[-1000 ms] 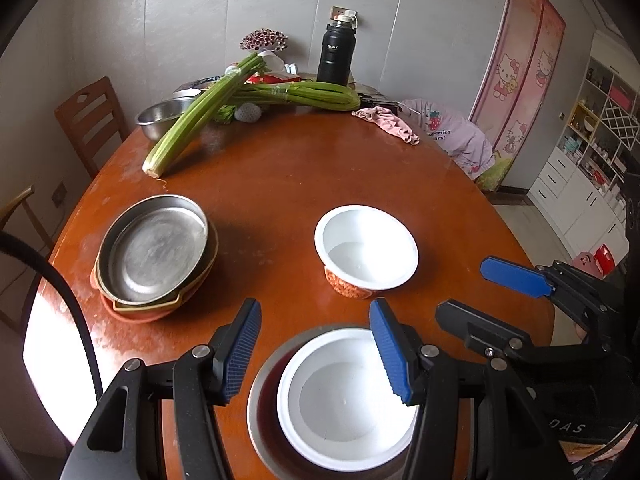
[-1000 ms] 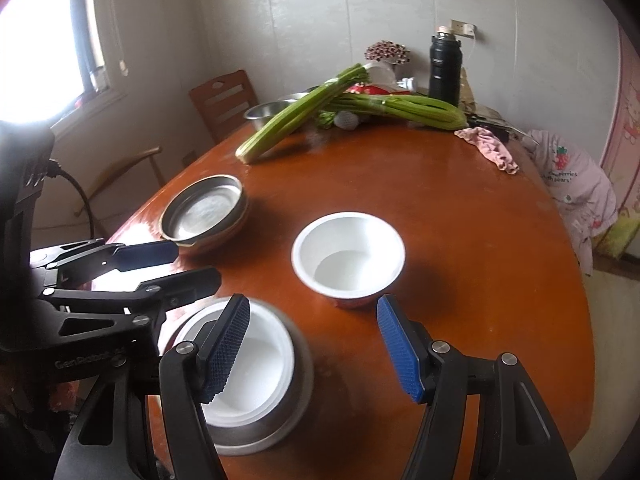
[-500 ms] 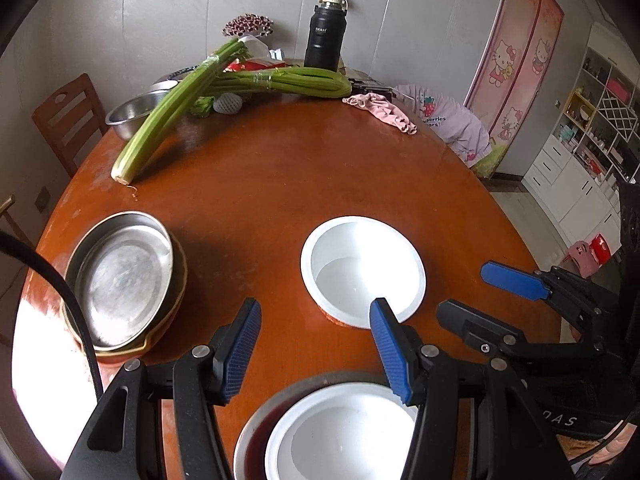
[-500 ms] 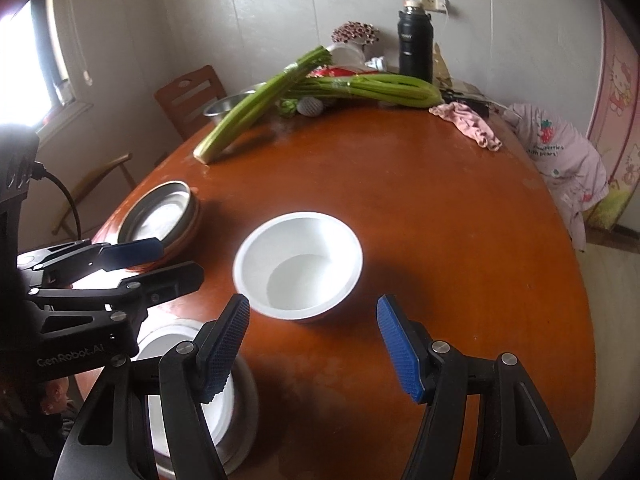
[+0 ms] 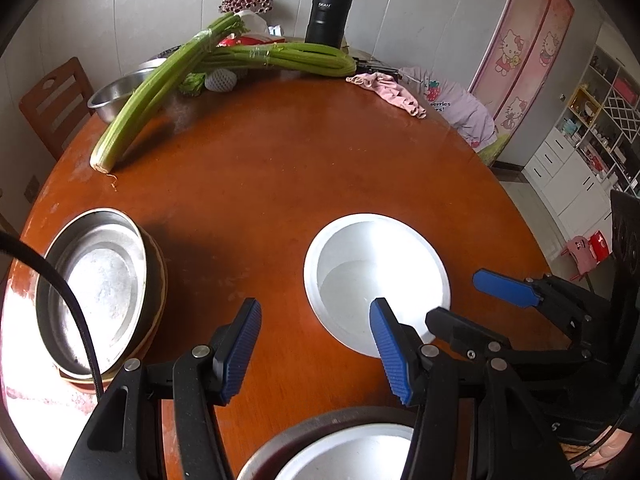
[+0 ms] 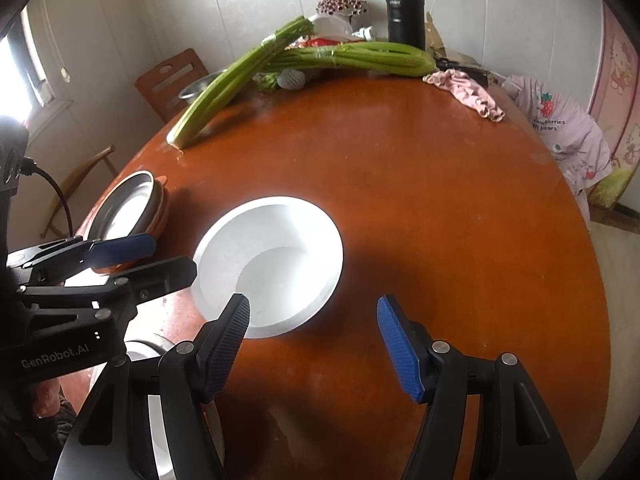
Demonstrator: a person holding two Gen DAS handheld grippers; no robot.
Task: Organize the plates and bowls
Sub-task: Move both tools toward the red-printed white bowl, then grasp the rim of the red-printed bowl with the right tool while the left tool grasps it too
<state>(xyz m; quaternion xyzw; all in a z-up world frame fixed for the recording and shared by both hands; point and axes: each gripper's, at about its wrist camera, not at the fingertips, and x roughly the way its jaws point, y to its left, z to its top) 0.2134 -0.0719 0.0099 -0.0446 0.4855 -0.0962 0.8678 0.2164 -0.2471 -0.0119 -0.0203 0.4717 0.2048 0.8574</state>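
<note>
A white bowl [image 5: 376, 280] [image 6: 272, 260] stands alone on the round brown table [image 5: 280, 184]. To its left lies a stack of metal plates [image 5: 92, 292] [image 6: 128, 208]. A second white bowl [image 5: 352, 456] sits inside a metal plate at the table's near edge, mostly cut off. My left gripper [image 5: 314, 312] hovers open and empty just left of the lone bowl, its right finger overlapping the near rim. My right gripper [image 6: 313, 306] is open and empty over the bowl's near right side. Each gripper shows at the edge of the other's view.
Long celery bundles [image 5: 160, 92], a steel bowl [image 5: 116, 94], a black flask [image 5: 328, 12] and a pink cloth [image 5: 388, 90] crowd the far side. A wooden chair [image 5: 52, 100] stands at the far left. Bare tabletop lies right of the bowl [image 6: 460, 220].
Both grippers have moved forward and down toward the lone white bowl, which now looks larger and nearer. The bowl in the metal plate has slipped to the bottom of both views.
</note>
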